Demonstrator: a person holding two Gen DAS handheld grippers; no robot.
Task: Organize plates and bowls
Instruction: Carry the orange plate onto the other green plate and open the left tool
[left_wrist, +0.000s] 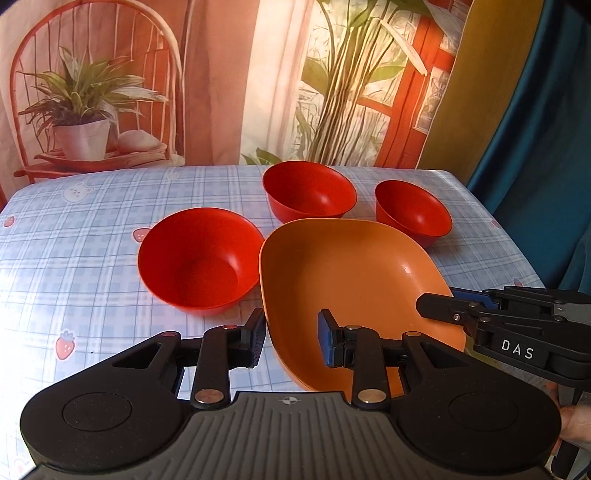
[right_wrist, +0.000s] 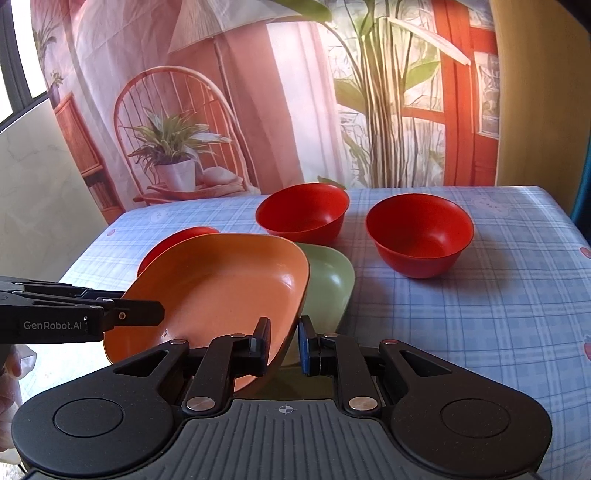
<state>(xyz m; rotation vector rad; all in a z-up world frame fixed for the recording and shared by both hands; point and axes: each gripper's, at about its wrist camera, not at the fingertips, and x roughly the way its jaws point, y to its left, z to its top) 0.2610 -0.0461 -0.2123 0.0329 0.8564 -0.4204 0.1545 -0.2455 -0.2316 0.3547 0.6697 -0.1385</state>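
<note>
An orange plate (left_wrist: 351, 280) is held tilted above the table, between both grippers. My left gripper (left_wrist: 291, 338) straddles its left rim with a visible gap between the pads, open. My right gripper (right_wrist: 284, 345) is shut on the plate's right rim (right_wrist: 221, 288); it also shows in the left wrist view (left_wrist: 458, 314). A green plate (right_wrist: 328, 284) lies on the table under the orange one. Three red bowls stand upright: one at left (left_wrist: 197, 256), one at the back (left_wrist: 308, 194), one at right (left_wrist: 412, 212).
The table (right_wrist: 480, 317) has a blue checked cloth with strawberry prints. A printed backdrop hangs behind its far edge. The table's right edge is near a teal curtain (left_wrist: 535, 147). Open cloth lies to the left in the left wrist view and right in the right wrist view.
</note>
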